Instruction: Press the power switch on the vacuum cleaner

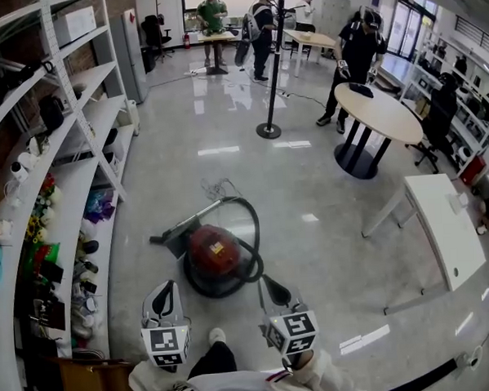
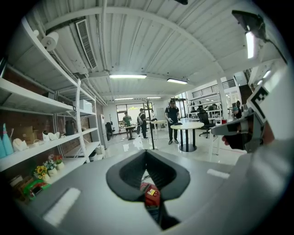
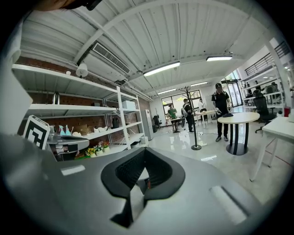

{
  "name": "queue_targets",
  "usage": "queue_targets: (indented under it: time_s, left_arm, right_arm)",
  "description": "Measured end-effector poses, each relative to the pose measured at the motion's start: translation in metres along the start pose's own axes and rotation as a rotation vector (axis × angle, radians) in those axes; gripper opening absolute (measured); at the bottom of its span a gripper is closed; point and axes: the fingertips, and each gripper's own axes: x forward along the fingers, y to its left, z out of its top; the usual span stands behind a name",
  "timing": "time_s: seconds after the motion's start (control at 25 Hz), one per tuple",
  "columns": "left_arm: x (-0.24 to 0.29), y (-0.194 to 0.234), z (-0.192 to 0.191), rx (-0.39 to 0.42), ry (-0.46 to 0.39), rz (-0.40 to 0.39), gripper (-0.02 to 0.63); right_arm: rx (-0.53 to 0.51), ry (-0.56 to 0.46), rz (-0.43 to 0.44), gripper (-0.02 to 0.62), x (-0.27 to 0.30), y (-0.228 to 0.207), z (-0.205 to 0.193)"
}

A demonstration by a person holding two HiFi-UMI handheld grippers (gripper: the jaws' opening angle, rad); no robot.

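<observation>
A red canister vacuum cleaner [image 1: 214, 253] lies on the shiny floor, its black hose [image 1: 252, 223] looped around it and a black floor nozzle [image 1: 174, 235] at its left. My left gripper [image 1: 163, 294] hangs shut just below the vacuum's left side, apart from it. My right gripper [image 1: 271, 287] hangs shut by its lower right, also apart. In the left gripper view the jaws meet at the tips [image 2: 146, 153], with the red vacuum [image 2: 150, 194] showing through the gap below. The right gripper's tips [image 3: 144, 151] also touch. Neither holds anything.
White shelving [image 1: 80, 171] full of small items runs along the left. A pole stand [image 1: 269, 130], a round table [image 1: 377, 114] and a white desk [image 1: 444, 226] stand farther off and to the right. Several people stand at the back. A shoe [image 1: 217, 336] is near the grippers.
</observation>
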Motion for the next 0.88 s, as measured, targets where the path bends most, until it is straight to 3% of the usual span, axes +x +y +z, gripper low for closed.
queue_targets:
  time_s: [0.88]
  left_arm:
    - [-0.086, -0.072, -0.011, -0.015, -0.010, 0.026, 0.000]
  right_arm:
    - [-0.008, 0.009, 0.034, 0.000, -0.111, 0.002, -0.032]
